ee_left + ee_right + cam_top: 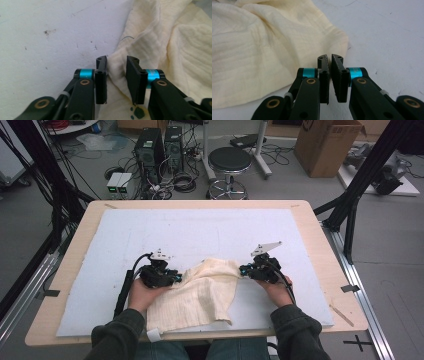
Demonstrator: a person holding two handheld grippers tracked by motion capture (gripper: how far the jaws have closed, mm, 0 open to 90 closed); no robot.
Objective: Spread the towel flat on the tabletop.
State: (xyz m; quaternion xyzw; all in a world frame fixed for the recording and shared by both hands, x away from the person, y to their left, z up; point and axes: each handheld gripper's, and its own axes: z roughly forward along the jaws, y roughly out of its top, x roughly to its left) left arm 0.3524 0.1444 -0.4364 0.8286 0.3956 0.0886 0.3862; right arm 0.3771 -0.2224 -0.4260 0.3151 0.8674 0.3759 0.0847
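- The left gripper [176, 278] is resting low on the white mat [200, 227], held in the person's left hand [142, 294], its tips pointing right into the left edge of the cream cloth [200, 295].
- In the left gripper view its jaws are standing moderately apart, with a raised fold of the cloth [155, 45] sitting in the gap between them — the fabric is touching the left jaw, but the jaws are not pressing it.
- The cloth is lying crumpled at the near middle of the mat, between the two grippers; its long axis is running from the near left, where a corner is hanging over the table's near edge [310, 332], up to the far right, where its bunched top is lying.
- The right gripper [243, 269], in the person's right hand [277, 290], is pointing left at the cloth's upper right edge.
- In the right gripper view its jaws are standing close, a narrow slit between them with nothing in it; the rounded corner of the cloth [274, 50] is lying just beyond the tips, and whether it touches them I cannot tell.
- Open room — bare mat is stretching away on the far side of the cloth and out to both sides of the hands.
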